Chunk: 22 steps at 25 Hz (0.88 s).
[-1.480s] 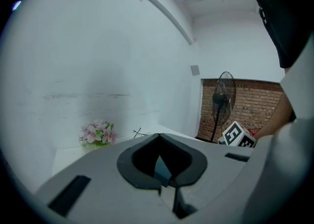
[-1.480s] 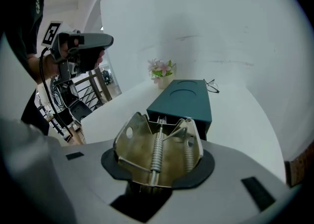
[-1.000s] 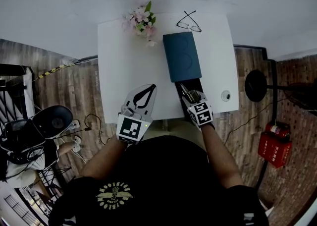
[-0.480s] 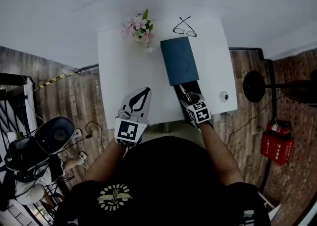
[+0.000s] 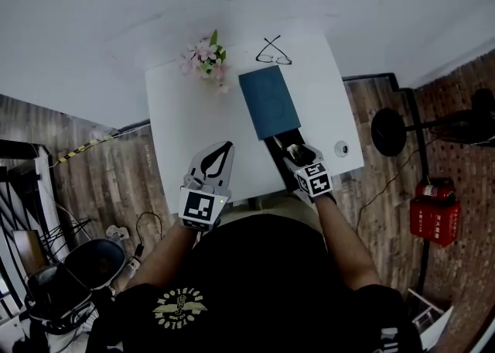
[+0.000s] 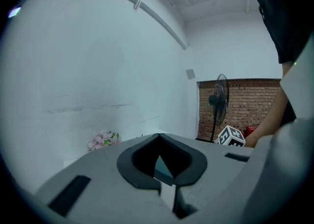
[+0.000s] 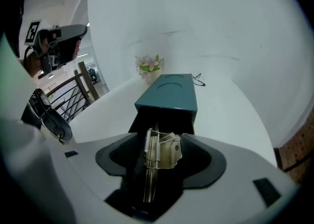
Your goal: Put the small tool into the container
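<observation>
On the white surface (image 5: 186,127), the teal container (image 5: 268,100) has its black drawer (image 5: 274,150) pulled out toward the near edge. The right tool (image 7: 162,137), its jaws just opened wide, straddles the small metal implement (image 7: 166,153) over that drawer. The implement could snag a pad or land crooked and jam the drawer. The left tool (image 6: 159,135) is closed and empty.

Container (image 6: 163,170): a teal sliver only, centre of the left gripper view, behind the left gripper (image 6: 159,134)'s body. Small tool (image 7: 161,152): lower end lost in shadow, bottom centre of the right gripper view (support unclear). Round item (image 5: 340,148), right of the head view: too small to identify.
</observation>
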Each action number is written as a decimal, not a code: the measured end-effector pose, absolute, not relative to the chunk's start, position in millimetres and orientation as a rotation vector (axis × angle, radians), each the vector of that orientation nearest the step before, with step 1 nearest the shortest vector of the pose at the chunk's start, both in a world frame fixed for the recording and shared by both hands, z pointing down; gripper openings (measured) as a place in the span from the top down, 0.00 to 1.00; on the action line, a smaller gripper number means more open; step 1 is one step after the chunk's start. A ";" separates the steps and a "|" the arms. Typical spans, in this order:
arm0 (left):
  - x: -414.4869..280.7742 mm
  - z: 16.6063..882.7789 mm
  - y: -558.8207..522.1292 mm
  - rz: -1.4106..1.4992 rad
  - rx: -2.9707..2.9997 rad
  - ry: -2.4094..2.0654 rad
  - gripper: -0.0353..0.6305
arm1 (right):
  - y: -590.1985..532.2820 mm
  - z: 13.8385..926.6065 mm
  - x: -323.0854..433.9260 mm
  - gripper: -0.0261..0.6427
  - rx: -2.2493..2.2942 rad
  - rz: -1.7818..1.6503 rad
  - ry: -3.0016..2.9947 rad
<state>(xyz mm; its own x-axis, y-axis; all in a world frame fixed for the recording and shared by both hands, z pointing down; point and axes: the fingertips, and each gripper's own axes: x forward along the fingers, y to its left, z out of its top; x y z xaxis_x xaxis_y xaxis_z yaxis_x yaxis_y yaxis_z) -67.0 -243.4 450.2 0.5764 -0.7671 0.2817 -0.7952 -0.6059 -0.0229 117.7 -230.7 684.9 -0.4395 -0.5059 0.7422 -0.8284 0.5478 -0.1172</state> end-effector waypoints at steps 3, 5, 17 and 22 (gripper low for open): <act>-66.0 446.6 -239.5 0.376 2.716 -1.319 0.94 | -227.4 671.0 131.3 0.57 1.144 0.621 -2.121; -65.3 444.3 -237.3 0.363 2.726 -1.305 0.94 | -225.4 660.7 140.7 0.57 1.196 0.622 -2.129; -63.8 431.6 -229.9 0.270 2.759 -1.254 0.94 | -205.9 586.4 147.5 0.71 1.417 0.579 -2.273; -70.0 421.1 -229.1 0.183 2.730 -1.279 0.94 | -199.9 543.5 147.2 0.96 1.519 0.500 -2.346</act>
